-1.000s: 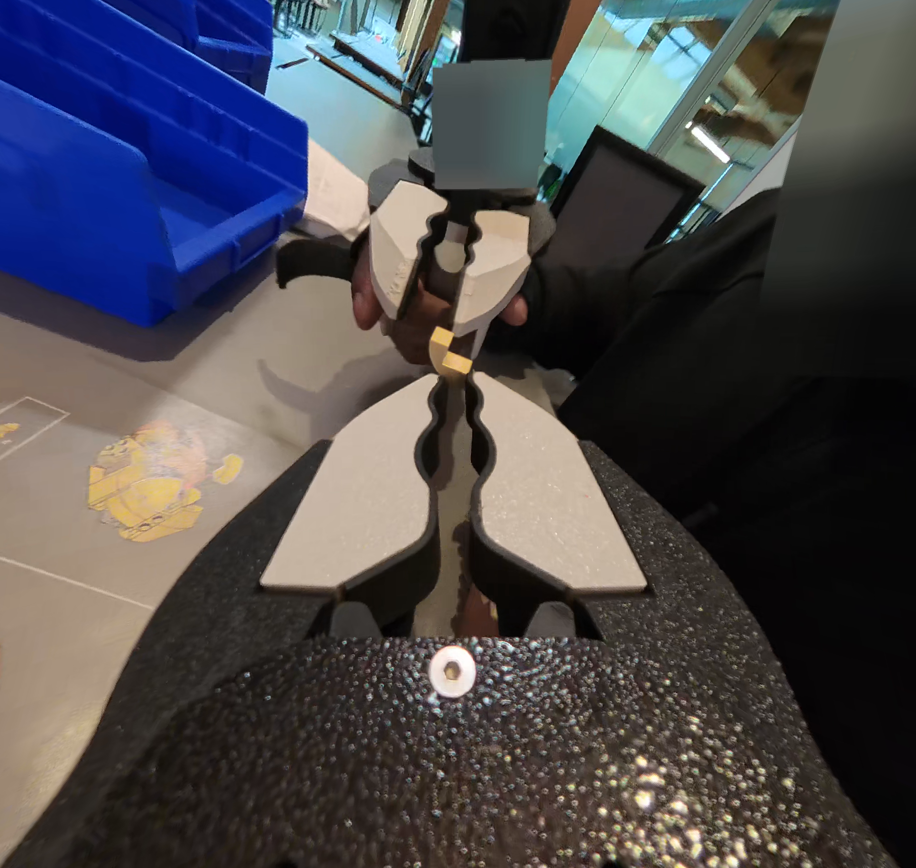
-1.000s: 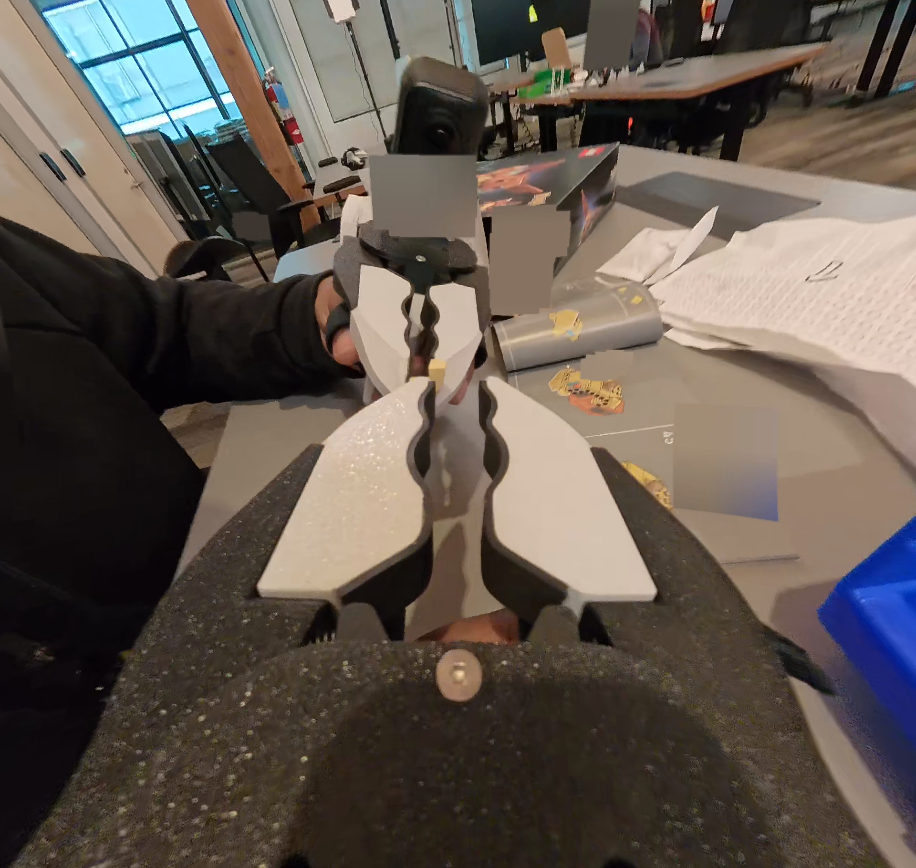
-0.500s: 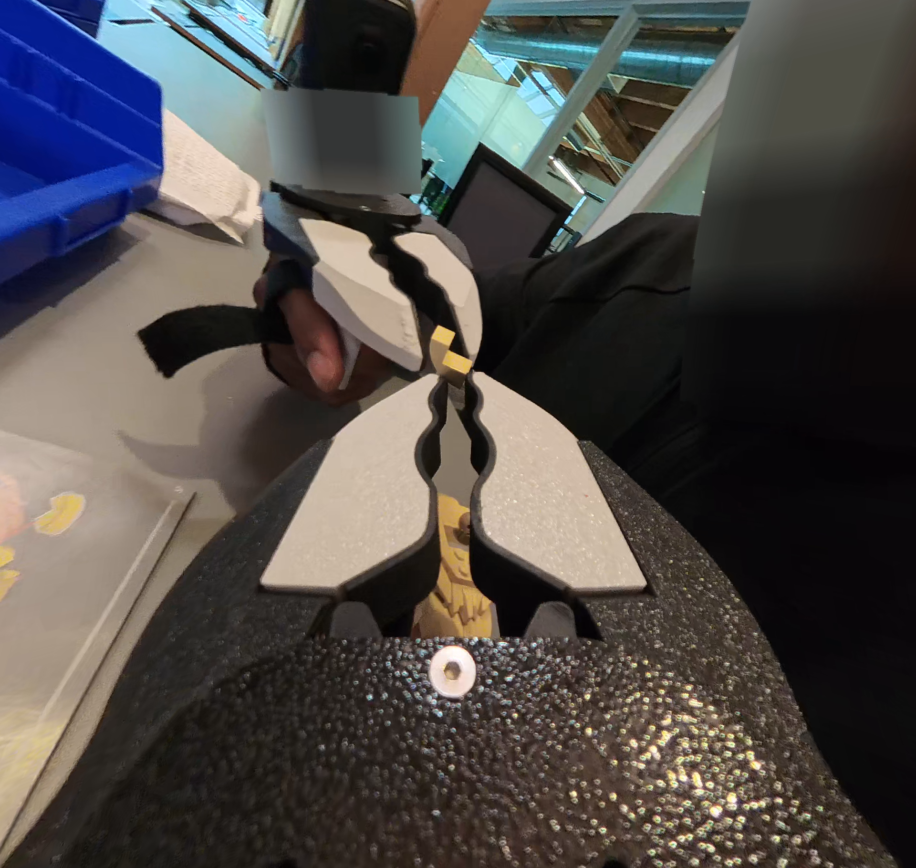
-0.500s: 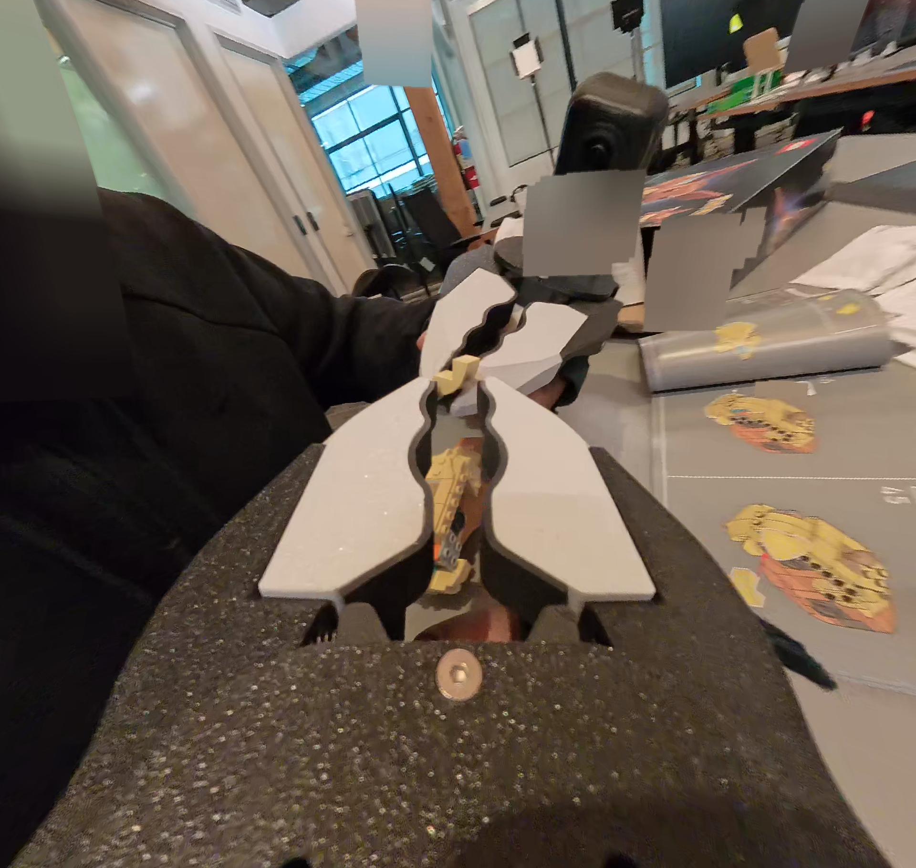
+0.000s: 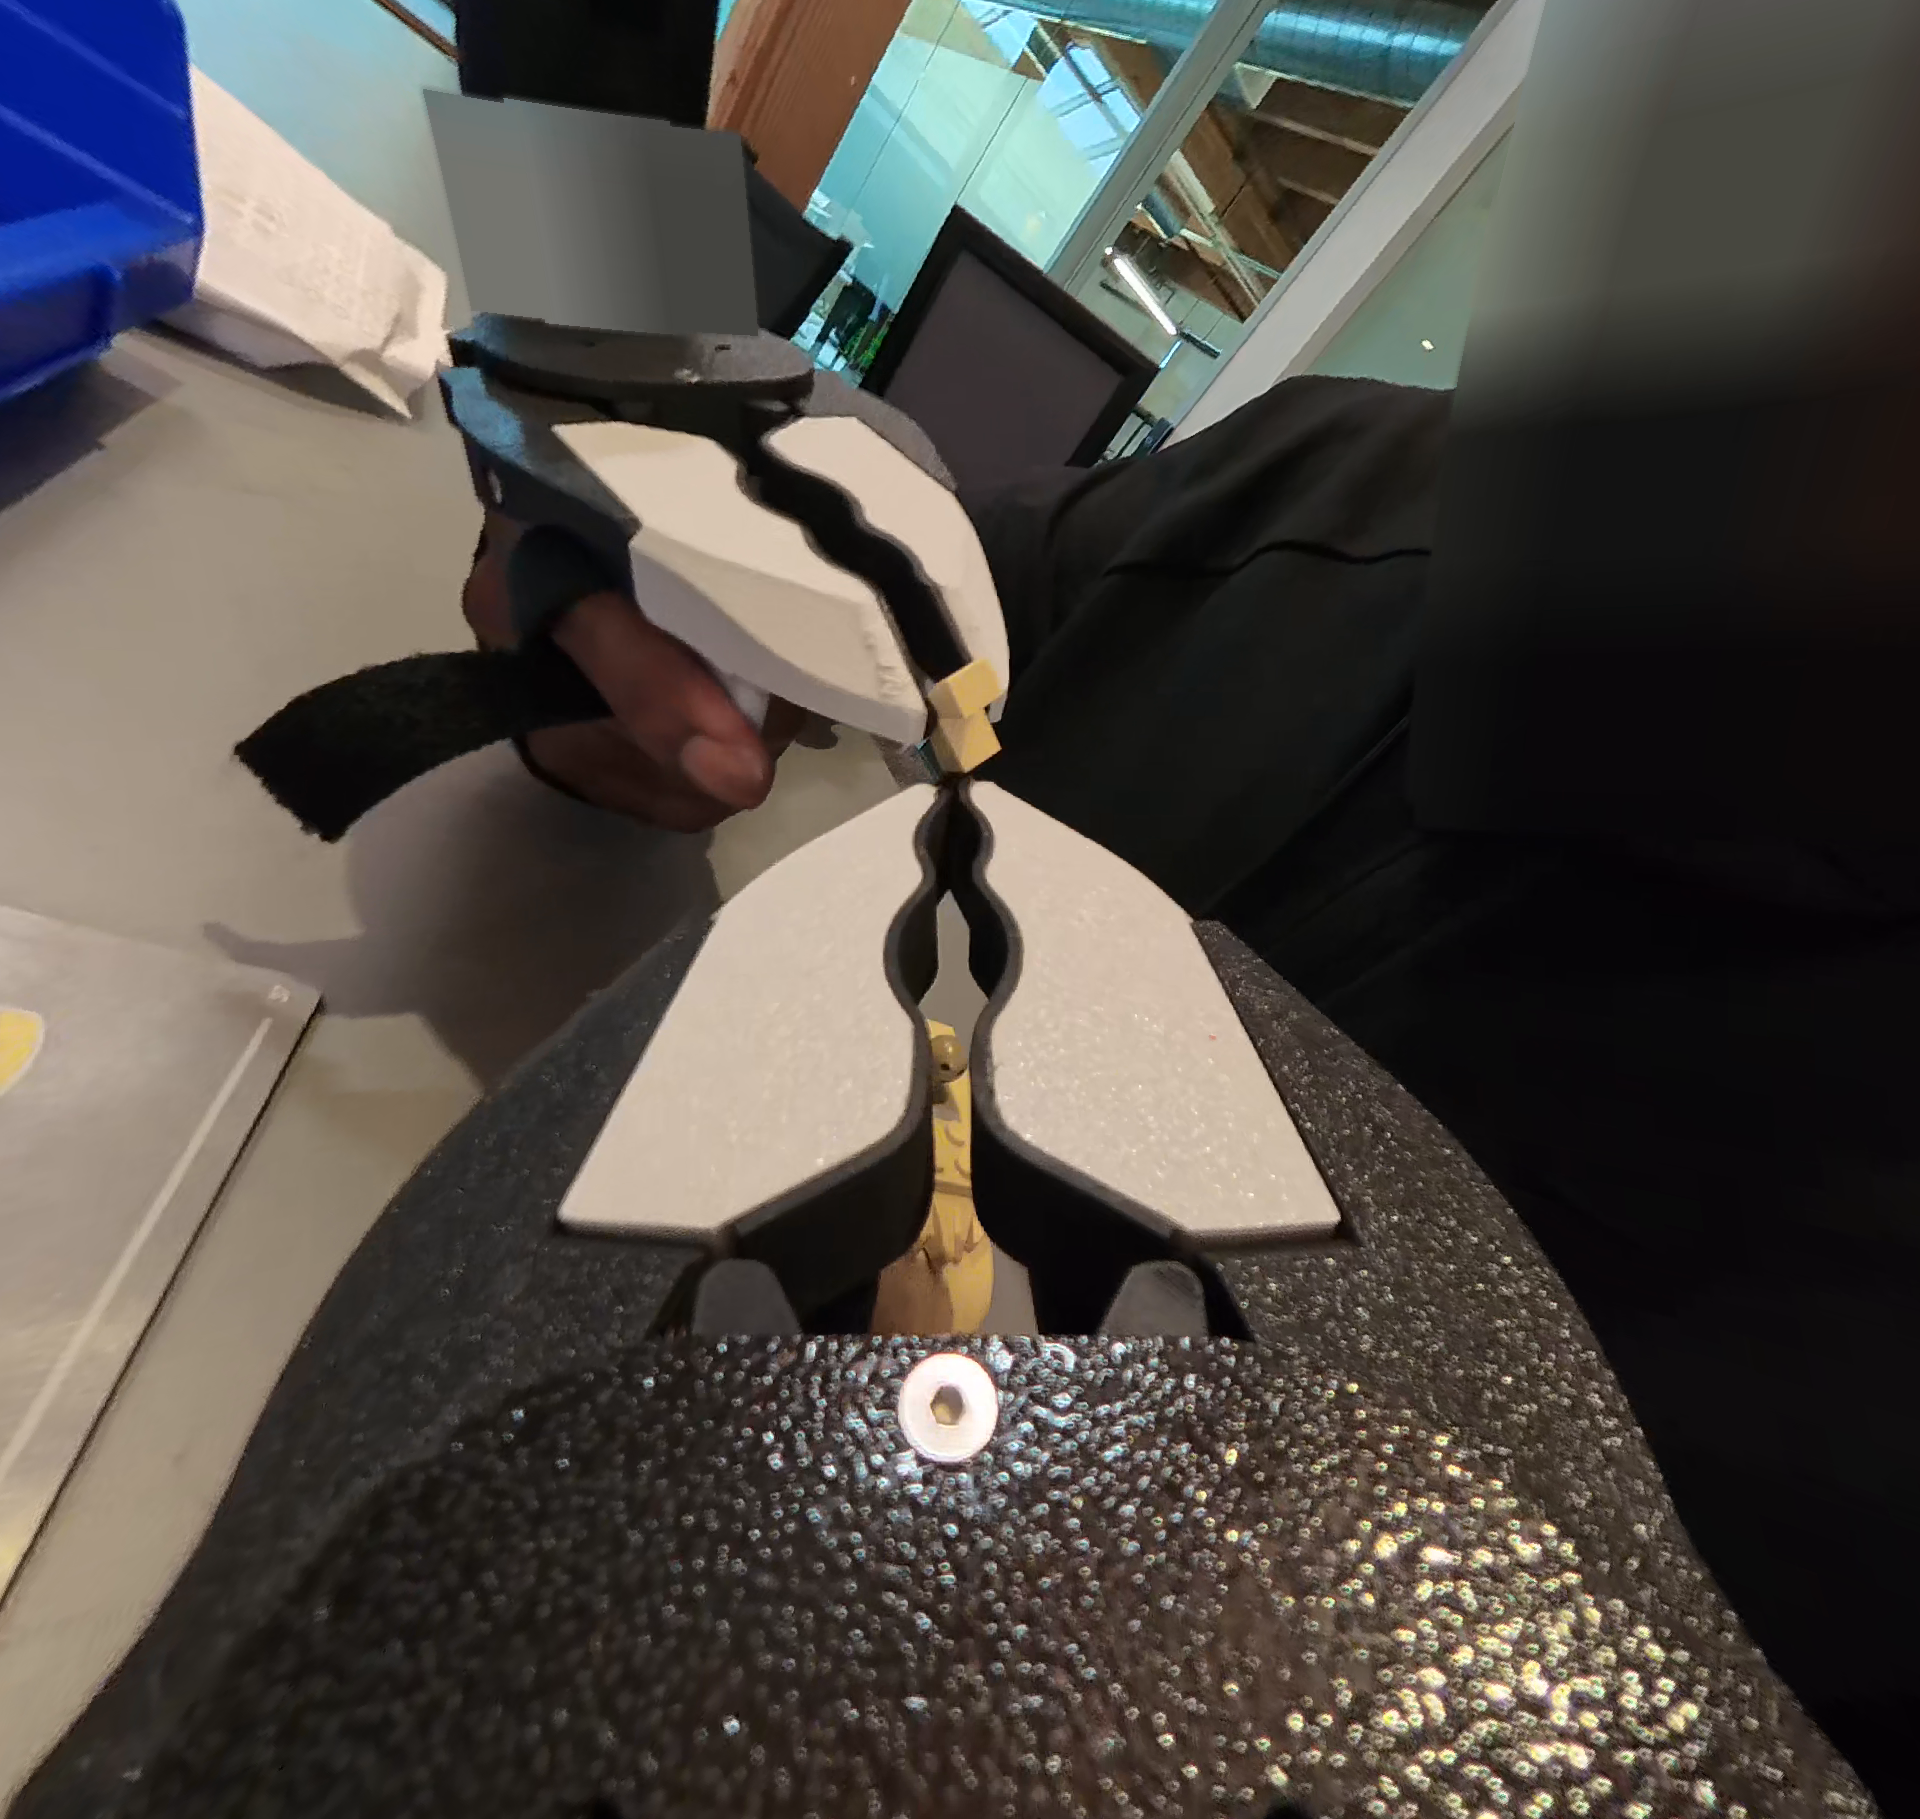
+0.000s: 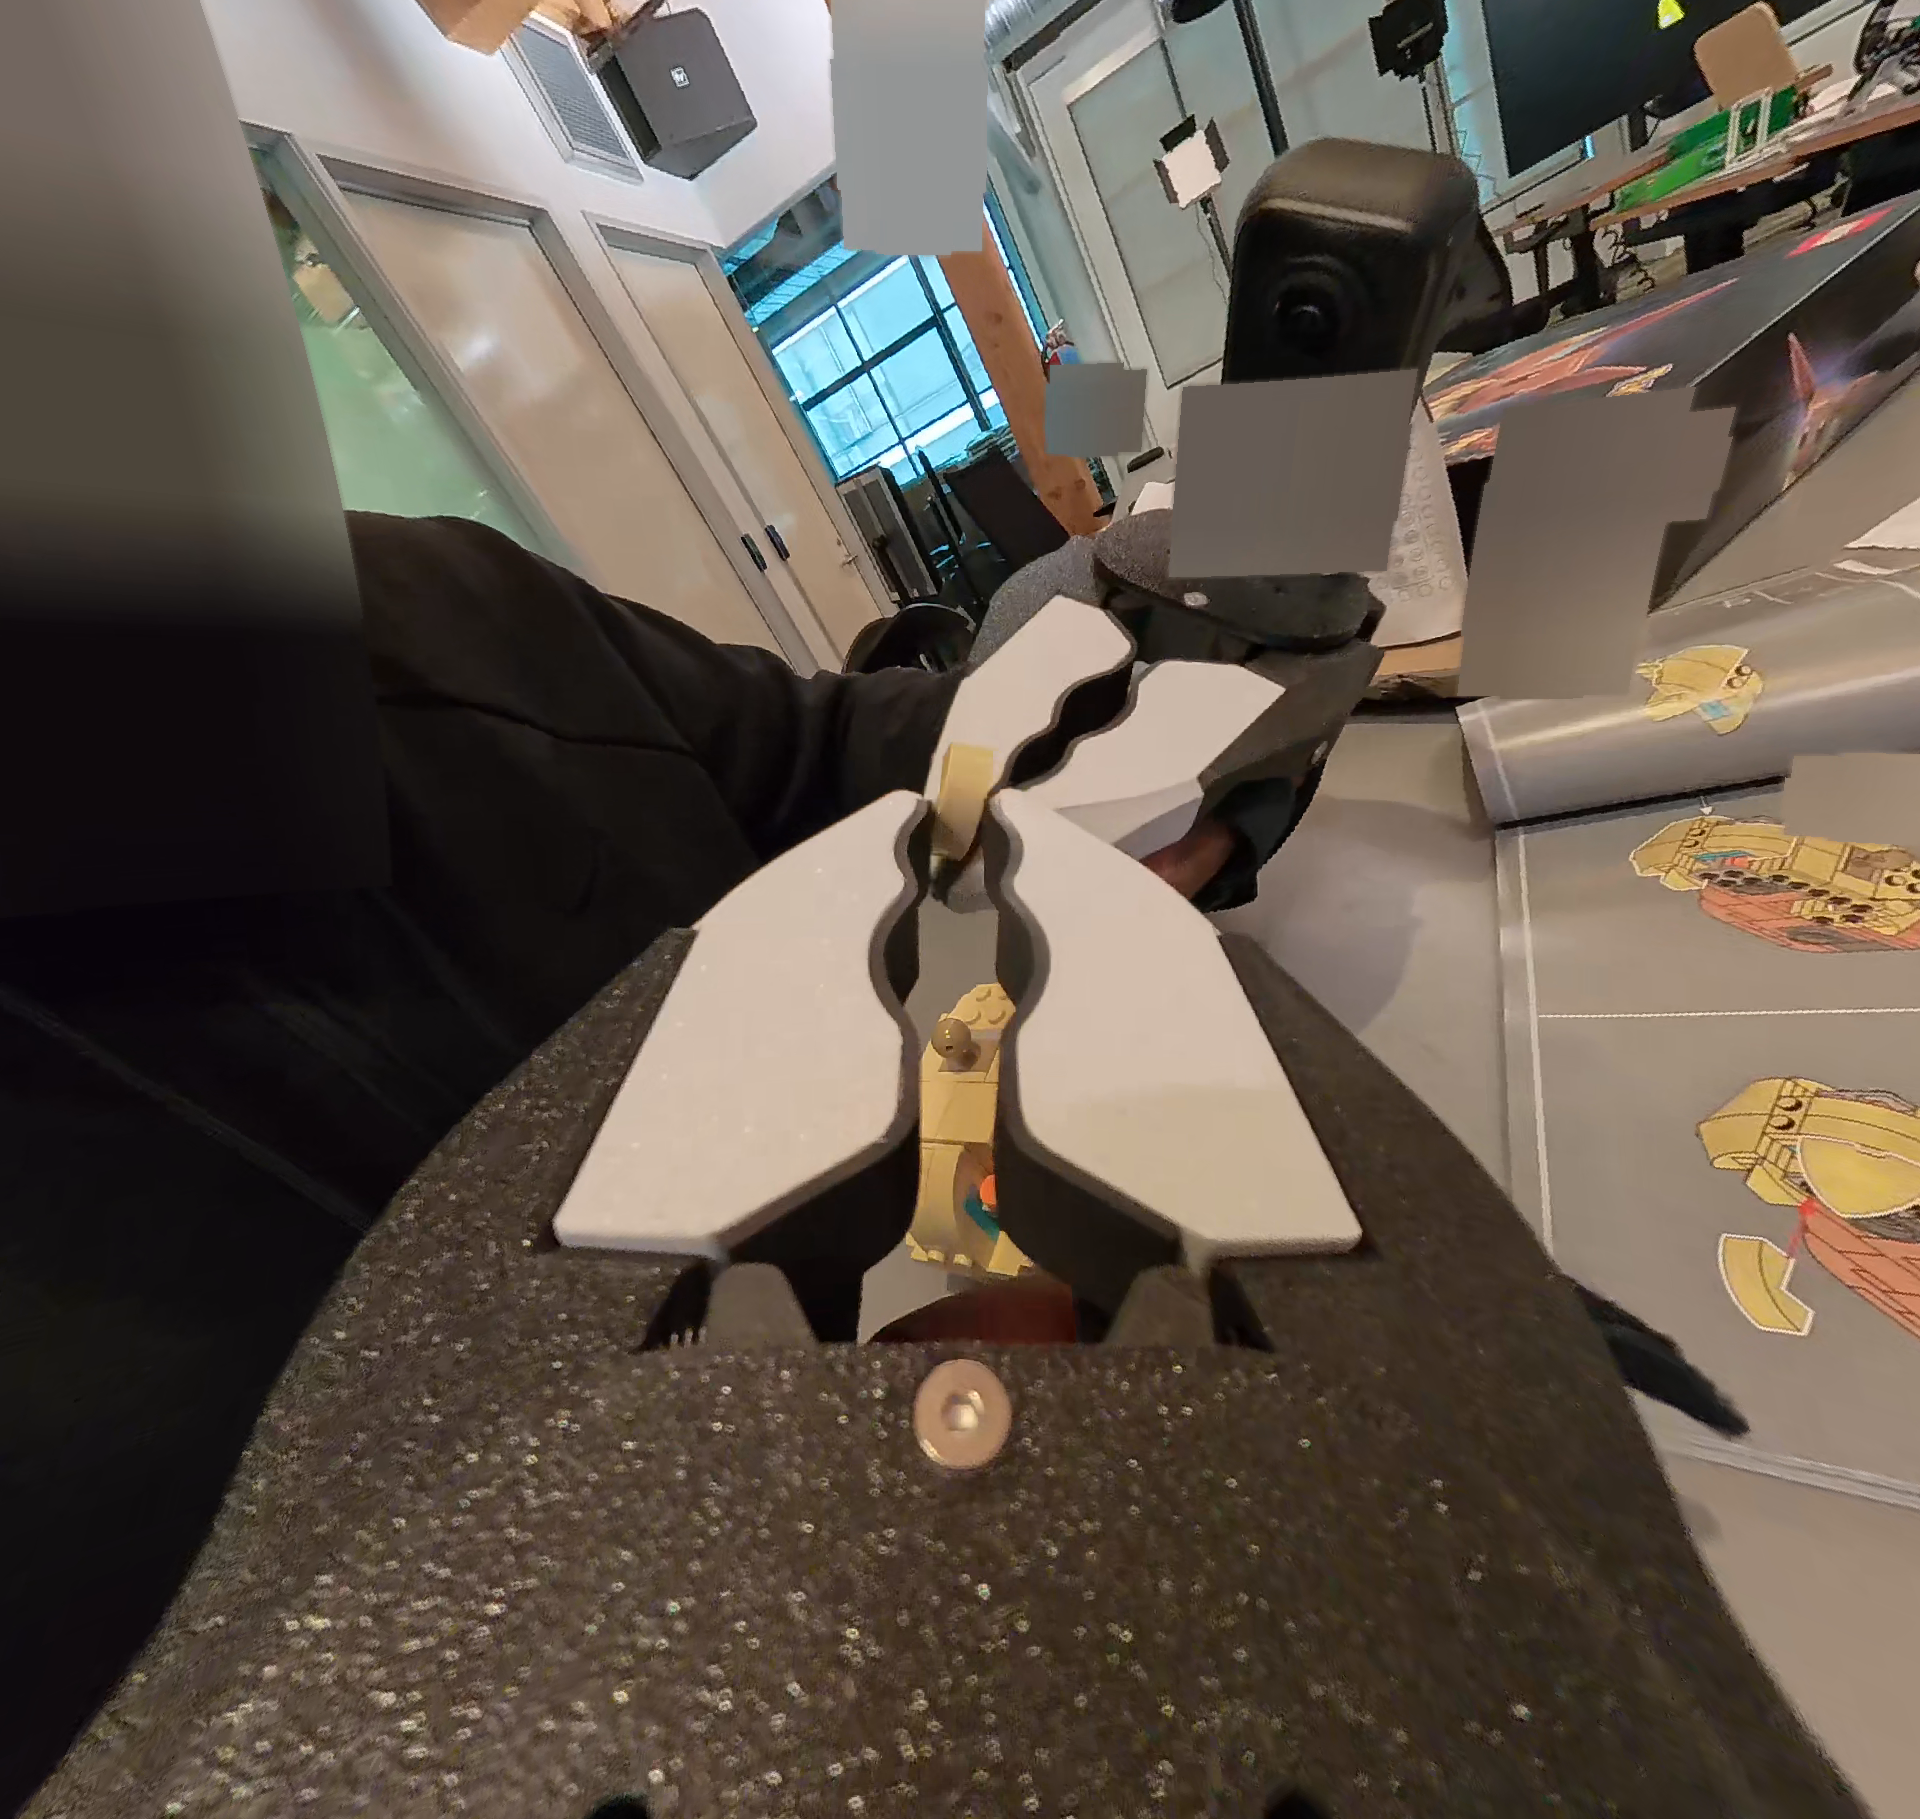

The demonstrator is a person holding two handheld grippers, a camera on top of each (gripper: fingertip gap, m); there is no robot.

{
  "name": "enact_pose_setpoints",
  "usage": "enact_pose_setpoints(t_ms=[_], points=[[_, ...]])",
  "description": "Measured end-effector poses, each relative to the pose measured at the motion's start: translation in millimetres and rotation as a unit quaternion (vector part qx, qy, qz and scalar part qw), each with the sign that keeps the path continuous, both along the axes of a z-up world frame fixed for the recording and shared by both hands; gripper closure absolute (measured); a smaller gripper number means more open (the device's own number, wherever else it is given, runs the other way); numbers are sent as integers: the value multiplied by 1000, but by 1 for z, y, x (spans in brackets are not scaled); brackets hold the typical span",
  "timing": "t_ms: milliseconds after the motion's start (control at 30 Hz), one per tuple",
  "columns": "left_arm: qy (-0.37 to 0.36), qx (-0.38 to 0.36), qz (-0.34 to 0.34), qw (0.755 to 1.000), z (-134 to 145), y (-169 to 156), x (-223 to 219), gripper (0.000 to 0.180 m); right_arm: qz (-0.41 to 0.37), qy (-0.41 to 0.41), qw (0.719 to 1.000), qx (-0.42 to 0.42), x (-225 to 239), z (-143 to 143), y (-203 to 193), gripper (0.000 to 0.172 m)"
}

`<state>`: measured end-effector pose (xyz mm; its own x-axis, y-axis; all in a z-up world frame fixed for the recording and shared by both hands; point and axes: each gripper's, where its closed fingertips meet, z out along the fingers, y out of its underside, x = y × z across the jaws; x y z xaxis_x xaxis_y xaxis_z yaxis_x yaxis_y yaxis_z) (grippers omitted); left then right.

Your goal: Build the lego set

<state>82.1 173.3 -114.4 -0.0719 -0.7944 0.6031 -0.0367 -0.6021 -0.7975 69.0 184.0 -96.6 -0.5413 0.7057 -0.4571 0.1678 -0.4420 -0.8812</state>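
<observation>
The right claw [image 6: 961, 819] grips a tan brick piece [image 6: 961, 798] just beyond the closed, bare left claw [image 5: 951, 790].

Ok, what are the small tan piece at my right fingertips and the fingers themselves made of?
Tan piece: likely hard moulded plastic, smooth matte, crisp blocky edges like a toy brick. Fingers: light grey faces, finely grainy and faintly sparkling, probably printed plastic; the black wavy lining looks rubbery, unconfirmed.

There's the small tan brick piece [image 6: 961, 793], pinched on both sides at the very tip of the right claw [image 6: 956, 829] and held up on edge, clear of the counter [image 6: 1403, 938]. Below it, a tan brick model [image 6: 961, 1125] lies on the counter, with a round knob showing on top.
</observation>
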Motion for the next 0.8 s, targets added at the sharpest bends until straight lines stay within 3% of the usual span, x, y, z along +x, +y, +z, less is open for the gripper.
enact_pose_setpoints(t_ms=[267, 567, 800], points=[[52, 15, 11, 998, -13, 3, -5, 180, -34, -60, 998, 9, -3, -13, 9, 163], [158, 147, -2, 976, -29, -11, -26, 158, -37, -230, 972, 16, 3, -63, 6, 163], [193, 224, -38, 954, -44, -30, -42, 147, -13, -282, 959, -5, 13, -83, 1, 163]])
